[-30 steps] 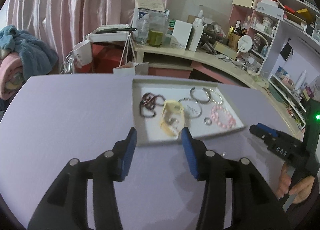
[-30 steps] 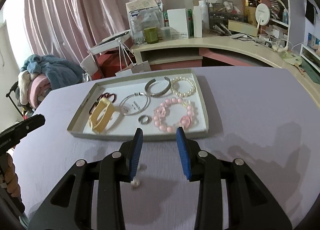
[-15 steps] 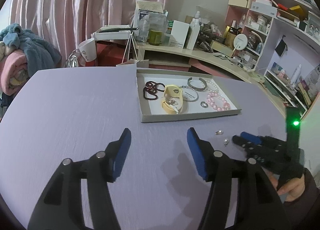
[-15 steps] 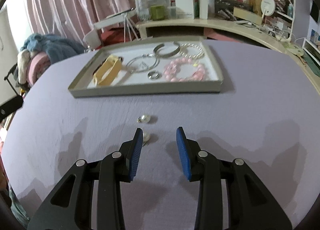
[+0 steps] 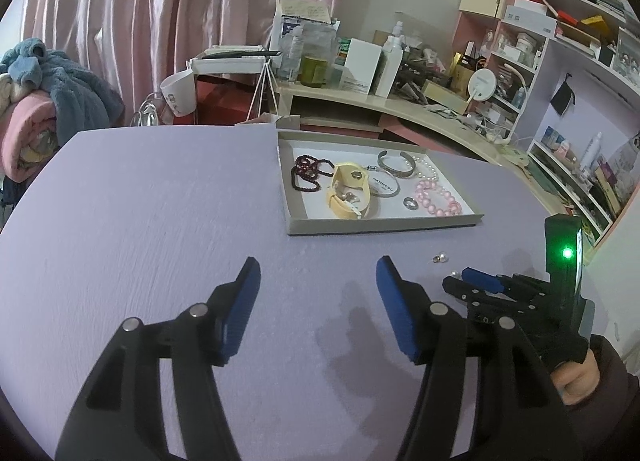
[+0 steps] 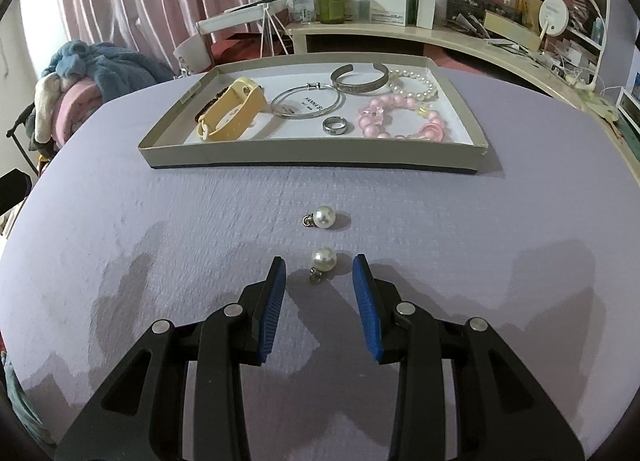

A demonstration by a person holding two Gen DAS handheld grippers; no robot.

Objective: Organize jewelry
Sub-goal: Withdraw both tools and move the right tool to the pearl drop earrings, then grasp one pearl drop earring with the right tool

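Two pearl earrings lie loose on the lilac table. The near pearl earring (image 6: 323, 259) sits between the tips of my open right gripper (image 6: 319, 265), not touched. The far pearl earring (image 6: 322, 217) lies a little beyond it. Behind them stands a shallow grey tray (image 6: 312, 153) with a yellow band (image 6: 232, 113), silver bangles (image 6: 308, 104), a ring (image 6: 335, 126), a pink bead bracelet (image 6: 400, 119) and a pearl bracelet (image 6: 414, 84). My left gripper (image 5: 318, 273) is open and empty over bare table, left of the right gripper (image 5: 472, 281). The tray (image 5: 380, 225) and far earring (image 5: 440, 258) show there too.
A cluttered beige desk (image 6: 440, 35) with boxes and bottles curves behind the table. Shelves (image 5: 560, 61) stand at the right. A pile of blankets (image 5: 40, 101) lies at the far left beyond the table edge.
Both grippers have drawn back from the tray toward the table's near side. The right gripper now has the near pearl earring between its open fingers; earlier it lay by the left finger.
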